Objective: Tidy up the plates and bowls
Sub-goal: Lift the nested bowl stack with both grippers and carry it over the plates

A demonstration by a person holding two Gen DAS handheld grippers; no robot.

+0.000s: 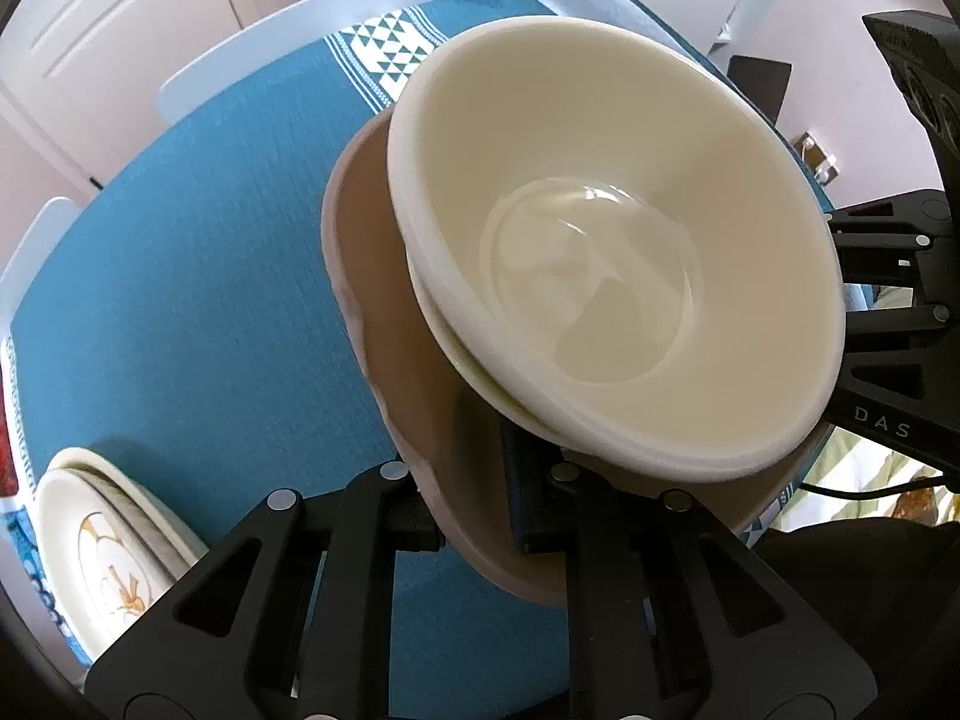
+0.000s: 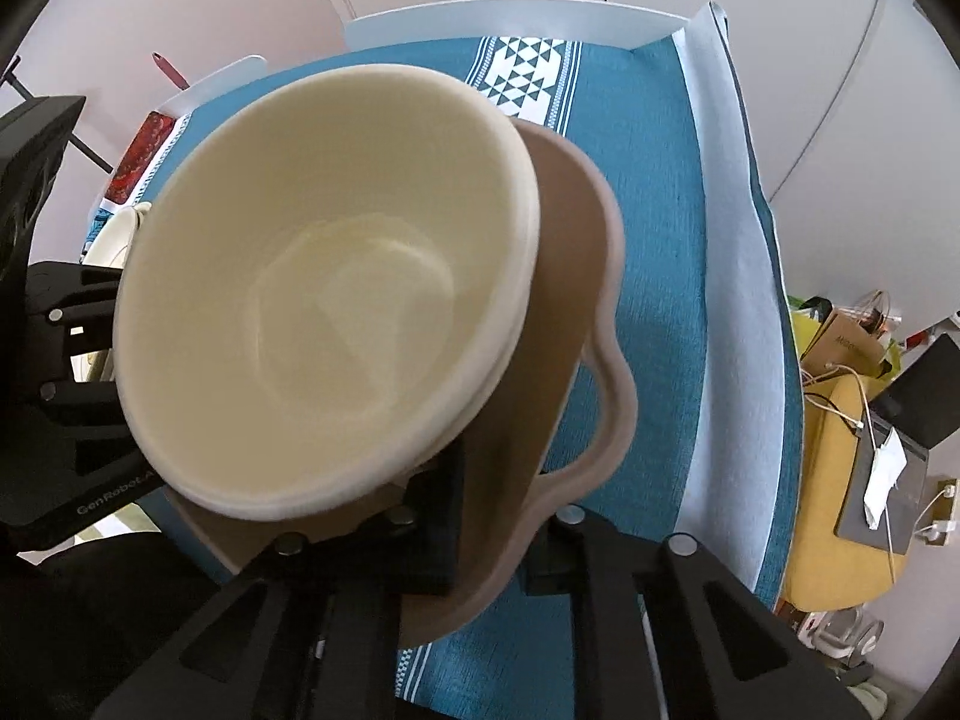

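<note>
Left claw point(image 1: 486, 516) and right claw point(image 2: 492, 540) each pinch opposite rims of the tan plate point(image 1: 384, 276) carrying stacked cream bowls point(image 1: 612, 252); open blue table point(image 1: 198, 276) left.

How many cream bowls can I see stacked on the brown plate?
2. The upper cream bowl sits nested in a lower cream bowl, of which only the rim edge peeks out beneath. Both rest on the brown plate. More bowls could be hidden inside the stack.

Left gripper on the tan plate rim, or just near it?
Touching. In the left wrist view the left gripper is shut on the wavy rim of the tan plate, one pad above and one below, with the cream bowl on it.
</note>
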